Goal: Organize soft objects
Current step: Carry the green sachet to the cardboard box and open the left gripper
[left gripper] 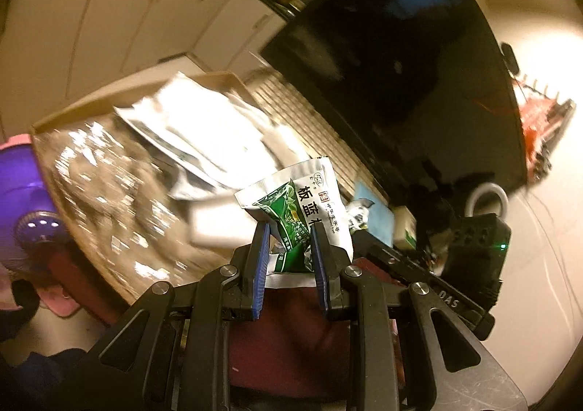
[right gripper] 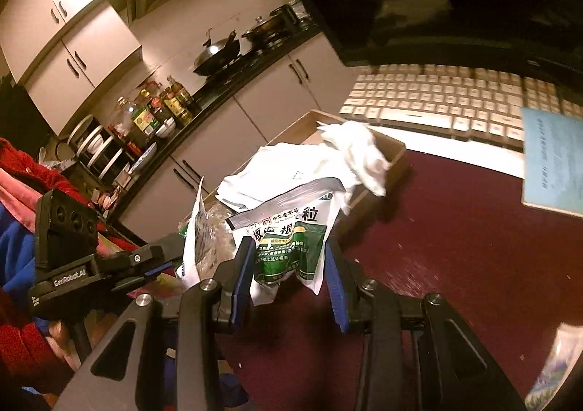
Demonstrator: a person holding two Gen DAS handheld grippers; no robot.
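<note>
My left gripper [left gripper: 290, 228] is shut on a green and white sachet [left gripper: 309, 203] and holds it above the dark red table, close to a cardboard box [left gripper: 218, 79]. The box holds white soft packets [left gripper: 196, 126] and a clear crinkly bag [left gripper: 105, 177]. My right gripper [right gripper: 288, 250] is shut on a second green and white sachet [right gripper: 291, 239], held just in front of the same box [right gripper: 395, 155], which shows white packets [right gripper: 288, 163] and a crumpled white tissue [right gripper: 360, 148]. The left gripper also shows in the right wrist view [right gripper: 160, 258], with a clear bag beside it.
A white keyboard [right gripper: 437, 101] and a dark monitor [left gripper: 382, 57] stand behind the box. A blue booklet [right gripper: 550, 163] lies on the dark red table [right gripper: 455, 247]. A kitchen counter with bottles and pans [right gripper: 175, 101] lies beyond. A purple fan [left gripper: 25, 192] is at left.
</note>
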